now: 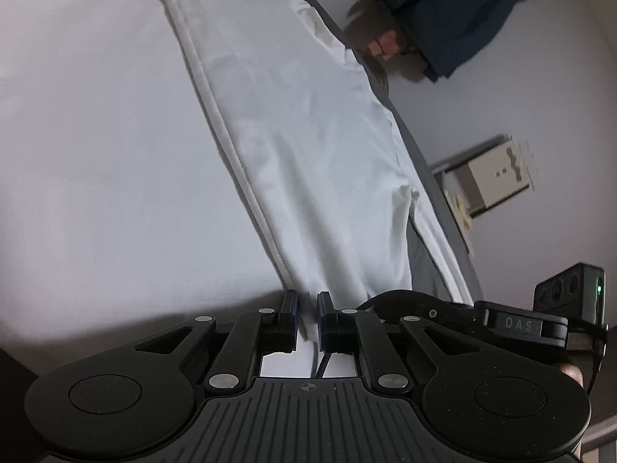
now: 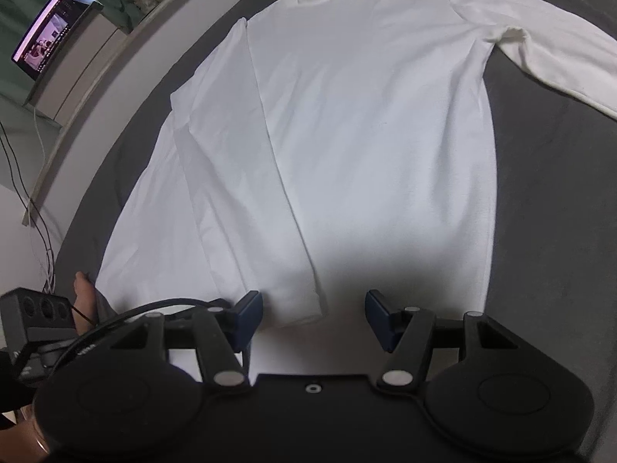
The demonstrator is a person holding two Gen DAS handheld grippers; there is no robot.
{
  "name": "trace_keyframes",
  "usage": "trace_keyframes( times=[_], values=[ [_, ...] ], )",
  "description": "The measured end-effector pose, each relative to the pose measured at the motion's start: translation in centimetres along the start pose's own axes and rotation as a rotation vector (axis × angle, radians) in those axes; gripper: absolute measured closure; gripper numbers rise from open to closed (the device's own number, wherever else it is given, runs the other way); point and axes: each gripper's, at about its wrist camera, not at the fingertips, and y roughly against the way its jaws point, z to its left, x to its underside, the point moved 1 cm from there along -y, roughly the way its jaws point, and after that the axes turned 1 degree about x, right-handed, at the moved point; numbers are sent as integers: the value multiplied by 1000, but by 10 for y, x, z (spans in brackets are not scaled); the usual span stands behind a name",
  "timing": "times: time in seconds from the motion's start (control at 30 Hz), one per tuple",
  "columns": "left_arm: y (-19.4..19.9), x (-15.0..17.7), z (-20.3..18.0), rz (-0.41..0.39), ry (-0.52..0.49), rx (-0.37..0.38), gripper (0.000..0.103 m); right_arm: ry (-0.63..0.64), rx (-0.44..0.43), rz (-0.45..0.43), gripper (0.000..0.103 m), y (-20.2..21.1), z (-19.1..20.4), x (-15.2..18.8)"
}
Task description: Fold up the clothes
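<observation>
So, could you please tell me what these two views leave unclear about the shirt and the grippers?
- Left wrist view: the left gripper is shut on a fold of the shirt; the hem beneath is hidden by it.
- Right wrist view: the far sleeve is cut off by the edge.
- Screen: too small to read.

Both wrist cameras close above the white shirt, angled downward, sharing its folded sleeve

In the right wrist view the grey bed surface lies bare at right, open for passage; the white shirt fills the centre. At upper left a laptop and loose cables crowd the bedside. In the left wrist view a box stands at right.
</observation>
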Motion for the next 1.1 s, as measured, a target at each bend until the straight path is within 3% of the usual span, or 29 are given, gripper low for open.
trace_keyframes(
  times=[0.23,0.33,0.4,0.5,0.63,0.73,0.83,0.93,1.03,1.1],
  values=[
    [-7,3,0,-3,24,-13,95,8,4,1,61,-1,0,1],
    [-6,4,-5,1,-1,-43,96,11,4,4,72,-2,0,0],
    [-5,4,-8,-6,-16,-51,99,20,4,8,86,-4,1,0],
    [-1,6,-12,-26,-46,-63,100,55,28,10,95,-7,5,2],
    [16,5,-23,-71,-96,-34,101,56,20,-55,98,8,6,1],
    [35,-1,-35,-133,-142,23,101,55,-78,-179,98,34,7,2],
    [52,-5,-43,-204,-172,98,101,60,-140,-234,98,50,7,5],
    [43,-1,-40,-143,-157,77,101,65,-202,-287,98,66,7,7],
    [23,9,-24,-67,-105,8,101,90,24,-144,98,37,7,10],
    [15,13,-16,-53,-82,-17,101,126,49,-136,99,32,13,11]
  ],
)
